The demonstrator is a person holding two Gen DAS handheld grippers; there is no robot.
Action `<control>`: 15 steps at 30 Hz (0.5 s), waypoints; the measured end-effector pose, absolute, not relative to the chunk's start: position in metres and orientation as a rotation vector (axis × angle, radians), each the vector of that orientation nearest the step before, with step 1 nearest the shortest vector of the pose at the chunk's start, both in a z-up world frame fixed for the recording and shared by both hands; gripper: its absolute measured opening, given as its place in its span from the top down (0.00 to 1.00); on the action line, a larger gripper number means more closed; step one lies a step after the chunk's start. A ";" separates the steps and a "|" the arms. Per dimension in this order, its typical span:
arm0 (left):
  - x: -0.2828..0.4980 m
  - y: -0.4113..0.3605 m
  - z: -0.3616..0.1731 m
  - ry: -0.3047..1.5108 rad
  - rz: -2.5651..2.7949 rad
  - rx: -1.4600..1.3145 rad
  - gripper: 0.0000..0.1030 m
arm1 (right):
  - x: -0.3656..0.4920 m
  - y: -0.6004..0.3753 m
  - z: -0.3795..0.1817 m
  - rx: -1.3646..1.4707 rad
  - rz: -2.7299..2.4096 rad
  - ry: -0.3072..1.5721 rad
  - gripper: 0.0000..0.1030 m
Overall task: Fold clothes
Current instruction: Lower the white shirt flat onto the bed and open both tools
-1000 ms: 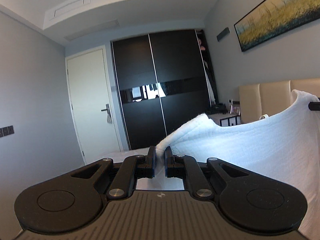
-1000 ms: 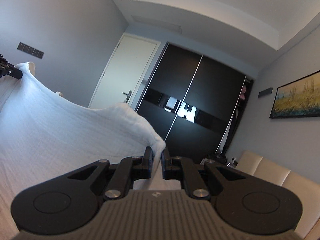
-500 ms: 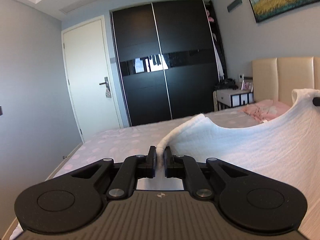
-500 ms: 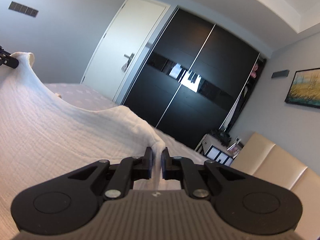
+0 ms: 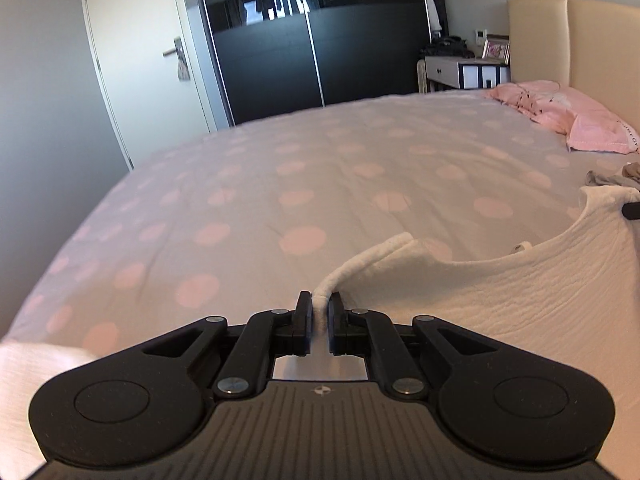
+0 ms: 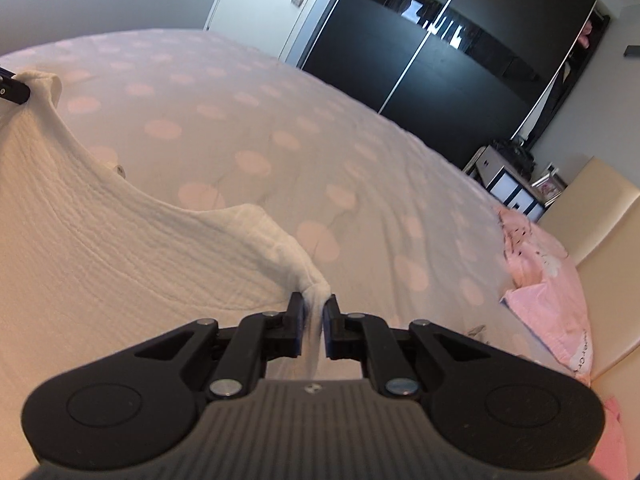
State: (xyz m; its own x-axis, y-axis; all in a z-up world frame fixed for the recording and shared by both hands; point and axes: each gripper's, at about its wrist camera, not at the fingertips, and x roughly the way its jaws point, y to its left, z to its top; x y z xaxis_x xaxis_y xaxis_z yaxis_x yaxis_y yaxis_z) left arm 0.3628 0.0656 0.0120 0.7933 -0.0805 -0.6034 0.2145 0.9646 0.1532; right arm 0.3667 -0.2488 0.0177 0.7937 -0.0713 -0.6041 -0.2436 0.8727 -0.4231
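White top [image 5: 520, 304], a ribbed knit garment, is stretched between the two grippers above the bed [image 5: 280, 184], its curved neckline sagging toward the spotted sheet. The left gripper [image 5: 319, 312] pinches one bunched shoulder edge of the top between its nearly closed jaws; the cloth runs from there across to the right side of the bed. The right gripper [image 6: 313, 312] clamps the other shoulder edge the same way, jaws narrow with the fabric twisted between them. In the right wrist view the left gripper's tip shows at the far left edge, touching the top's far corner. A pink pillow [image 5: 560, 114] lies at the head of the bed, against the cream headboard [image 5: 580, 40]. Some grey cloth [image 5: 612, 178] lies on the bed near the pillow. Beyond the foot side of the bed stand a dark wardrobe [image 5: 312, 40] and a white door [image 5: 136, 40].
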 end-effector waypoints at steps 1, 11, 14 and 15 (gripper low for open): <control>0.370 0.065 0.003 0.656 -0.161 0.213 0.93 | 0.371 -0.249 0.013 -0.510 0.101 0.663 0.88; 0.387 0.076 -0.031 0.742 -0.144 0.178 0.57 | 0.388 -0.283 0.019 -0.410 0.067 0.712 0.54; 0.380 0.081 -0.023 0.736 -0.141 0.173 0.56 | 0.376 -0.300 0.021 -0.356 0.049 0.737 0.54; 0.376 0.082 -0.020 0.737 -0.141 0.173 0.56 | 0.370 -0.304 0.023 -0.349 0.049 0.744 0.54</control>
State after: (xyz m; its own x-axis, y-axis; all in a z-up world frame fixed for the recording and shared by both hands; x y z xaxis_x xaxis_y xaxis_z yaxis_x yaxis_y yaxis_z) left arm 0.3764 0.0821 -0.0201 0.7324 -0.0668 -0.6776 0.1883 0.9762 0.1073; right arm 0.3696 -0.3038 0.0227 0.7372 -0.0788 -0.6711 -0.1666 0.9413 -0.2935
